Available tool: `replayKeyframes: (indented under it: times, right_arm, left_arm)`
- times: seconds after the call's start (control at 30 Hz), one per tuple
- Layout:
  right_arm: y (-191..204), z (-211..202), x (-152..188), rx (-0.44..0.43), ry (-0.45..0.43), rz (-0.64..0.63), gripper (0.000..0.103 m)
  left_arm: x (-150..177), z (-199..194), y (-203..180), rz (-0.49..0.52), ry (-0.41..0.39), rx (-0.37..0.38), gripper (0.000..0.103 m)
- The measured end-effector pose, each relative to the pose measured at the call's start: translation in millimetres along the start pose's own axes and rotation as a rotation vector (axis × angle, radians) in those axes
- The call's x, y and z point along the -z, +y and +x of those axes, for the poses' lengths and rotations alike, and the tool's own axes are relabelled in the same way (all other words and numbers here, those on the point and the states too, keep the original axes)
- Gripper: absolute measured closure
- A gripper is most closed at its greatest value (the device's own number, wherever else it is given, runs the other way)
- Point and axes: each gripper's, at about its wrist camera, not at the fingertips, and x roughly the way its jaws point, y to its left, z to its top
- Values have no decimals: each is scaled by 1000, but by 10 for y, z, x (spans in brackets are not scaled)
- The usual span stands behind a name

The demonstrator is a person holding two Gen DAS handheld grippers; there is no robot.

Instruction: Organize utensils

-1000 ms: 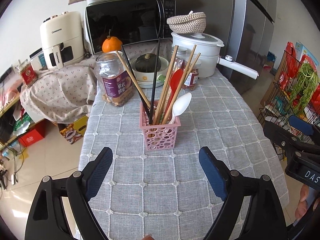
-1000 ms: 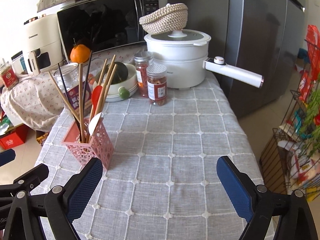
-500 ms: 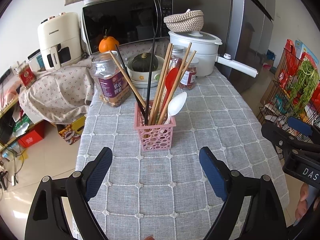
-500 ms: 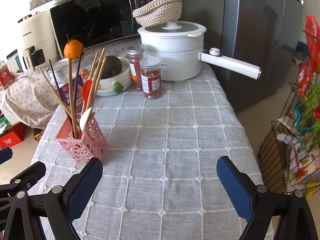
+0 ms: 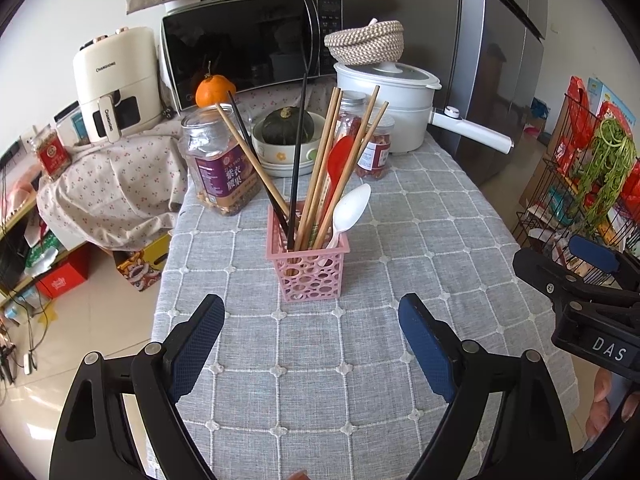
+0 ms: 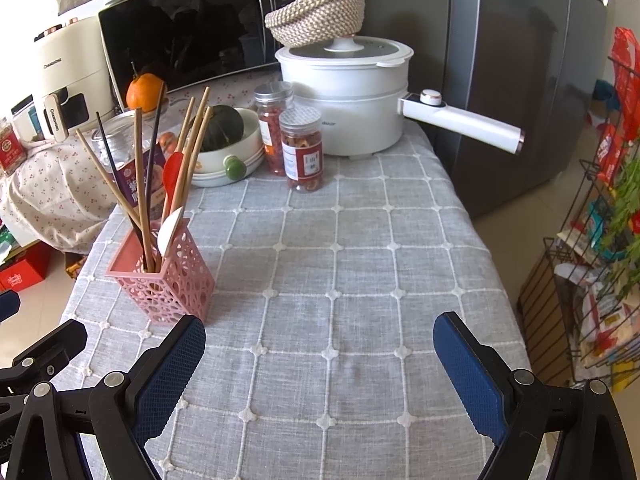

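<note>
A pink perforated utensil basket point(image 5: 307, 267) point(image 6: 164, 276) stands on the grey checked tablecloth point(image 5: 400, 248). In it are several wooden chopsticks point(image 5: 320, 172), black chopsticks point(image 5: 297, 152), a red spoon point(image 5: 339, 156) and a white spoon point(image 5: 349, 210). My left gripper point(image 5: 312, 344) is open just in front of the basket, nothing between its fingers. My right gripper point(image 6: 320, 364) is open over bare cloth, with the basket ahead of its left finger. The right gripper also shows at the right edge of the left wrist view.
At the back stand a white pot point(image 6: 344, 96) with a long handle point(image 6: 464, 122), two jars point(image 6: 300, 148), a bowl with a squash point(image 5: 286, 136), a large jar point(image 5: 222, 168), a microwave point(image 5: 248, 44). A wire rack point(image 6: 592, 240) sits right of the table.
Both views have shifted slightly; the basket now sits a little nearer the left gripper. Both grippers stay open and nothing was picked up.
</note>
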Motion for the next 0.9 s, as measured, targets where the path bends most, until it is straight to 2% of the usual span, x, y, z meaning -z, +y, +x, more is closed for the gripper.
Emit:
replayKeyframes:
  times: [0.47, 0.9]
  right_arm:
    - [25, 72, 8, -2, 27, -1, 8]
    - [36, 117, 20, 13, 53, -16, 1]
  left_arm:
    - [2, 37, -24, 1, 20, -8, 12]
    - [9, 49, -46, 12, 21, -13, 12]
